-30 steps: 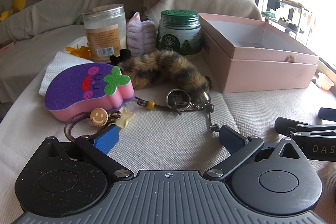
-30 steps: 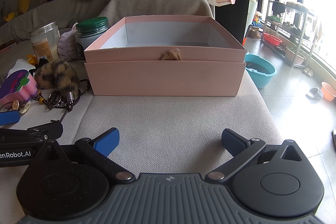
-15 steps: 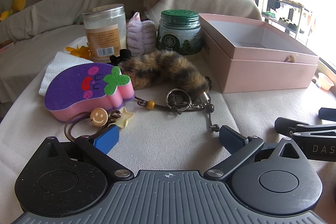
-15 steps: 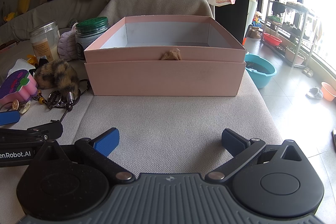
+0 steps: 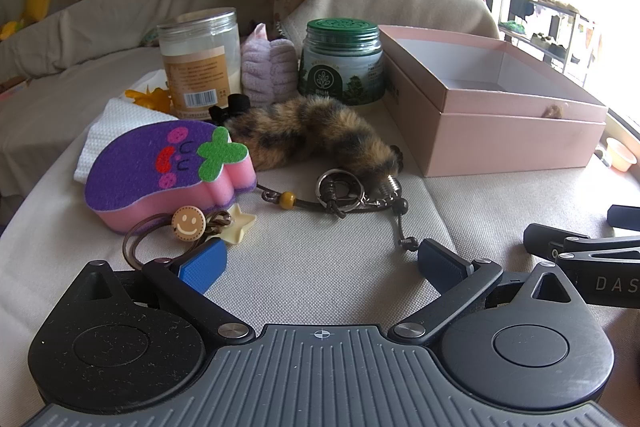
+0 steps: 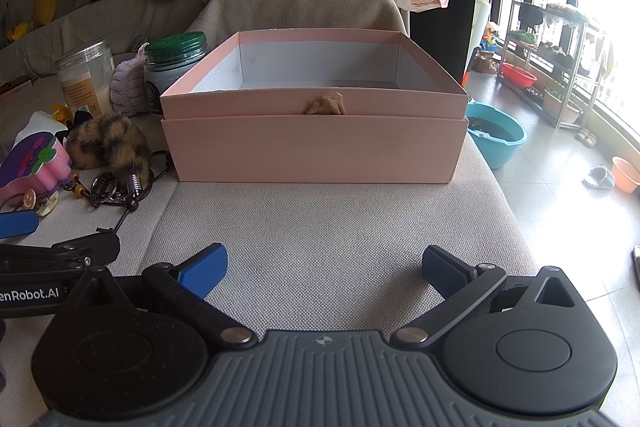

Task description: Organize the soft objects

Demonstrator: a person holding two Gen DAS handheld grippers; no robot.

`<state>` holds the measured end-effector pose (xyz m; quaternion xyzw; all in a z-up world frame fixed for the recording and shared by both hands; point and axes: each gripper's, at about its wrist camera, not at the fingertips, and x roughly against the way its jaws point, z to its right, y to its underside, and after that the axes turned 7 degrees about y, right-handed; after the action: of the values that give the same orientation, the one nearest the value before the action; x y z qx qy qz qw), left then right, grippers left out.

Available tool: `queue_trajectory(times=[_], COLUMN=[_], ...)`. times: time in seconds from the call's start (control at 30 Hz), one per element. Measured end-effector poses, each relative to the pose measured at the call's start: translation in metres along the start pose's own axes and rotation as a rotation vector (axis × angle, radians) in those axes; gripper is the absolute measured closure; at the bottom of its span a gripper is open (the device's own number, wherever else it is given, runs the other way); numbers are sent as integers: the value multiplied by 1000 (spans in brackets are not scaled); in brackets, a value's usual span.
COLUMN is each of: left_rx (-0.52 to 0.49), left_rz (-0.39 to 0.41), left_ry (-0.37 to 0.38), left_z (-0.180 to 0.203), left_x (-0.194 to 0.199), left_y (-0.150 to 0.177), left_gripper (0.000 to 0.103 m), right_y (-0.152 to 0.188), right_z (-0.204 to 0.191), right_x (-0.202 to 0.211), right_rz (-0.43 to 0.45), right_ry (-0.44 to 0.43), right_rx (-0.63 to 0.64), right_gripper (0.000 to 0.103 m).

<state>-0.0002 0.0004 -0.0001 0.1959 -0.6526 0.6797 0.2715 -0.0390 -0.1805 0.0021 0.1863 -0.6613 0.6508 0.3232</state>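
Observation:
My left gripper (image 5: 320,263) is open and empty, low over the beige cushion. Ahead of it lie a purple and pink sponge (image 5: 168,171), a furry brown tail keychain (image 5: 320,135) with rings and cord, a smiley hair tie (image 5: 188,223) and a lilac fluffy item (image 5: 270,71). An open pink box (image 5: 500,115) stands to the right. My right gripper (image 6: 322,269) is open and empty, facing the pink box (image 6: 316,143), whose visible interior looks empty. The sponge (image 6: 34,163) and tail (image 6: 112,143) show at its left.
A clear plastic jar (image 5: 200,63) and a green-lidded jar (image 5: 342,61) stand behind the soft things, on a white cloth (image 5: 116,131). Pillows and blankets pile at the back. The cushion's right edge drops to a tiled floor with a blue basin (image 6: 496,135).

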Motion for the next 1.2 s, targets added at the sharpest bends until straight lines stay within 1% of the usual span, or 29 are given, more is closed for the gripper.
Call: queue_trajectory(times=[0.43,0.5,0.6,0.7,0.8,0.87,0.97,1.07,1.1,1.13,1.17,1.2], left_rx=[-1,2,20,-8,-4,3,6,72,94,113,127,147], left_rz=[0,1,16,11,8,18,26,49,70,96,120,146], left_ry=[0,7,44,86,160,213,258,318,323,310,281,242], left_z=[-1,-1,-5,-6,-12,-19,-34,-63,-74,-88,-102,-117], left_x=[0,0,3,6,13,19,25,34,38,42,45,49], left_y=[0,1,2,3,2,-3,-14,-29,-34,-40,-46,-51], left_gripper=[0,0,0,0,0,0,0,0,0,0,0,0], right_y=[0,-1,-14,-20,-21,-20,-22,-19,-19,-19,-21,-22], right_z=[0,2,2,2,0,0,-1,-2,-3,-4,-5,-6], right_x=[0,-1,-4,-7,-8,-6,-8,-5,-3,-1,2,6], right_rz=[-1,-18,-79,-128,-158,-171,-170,-152,-144,-133,-114,-87], right_ry=[-2,-15,-28,-41,-37,-36,-56,-62,-70,-76,-78,-81], right_rx=[2,13,34,55,64,68,88,85,90,90,87,80], right_gripper=[0,0,0,0,0,0,0,0,3,5,8,8])
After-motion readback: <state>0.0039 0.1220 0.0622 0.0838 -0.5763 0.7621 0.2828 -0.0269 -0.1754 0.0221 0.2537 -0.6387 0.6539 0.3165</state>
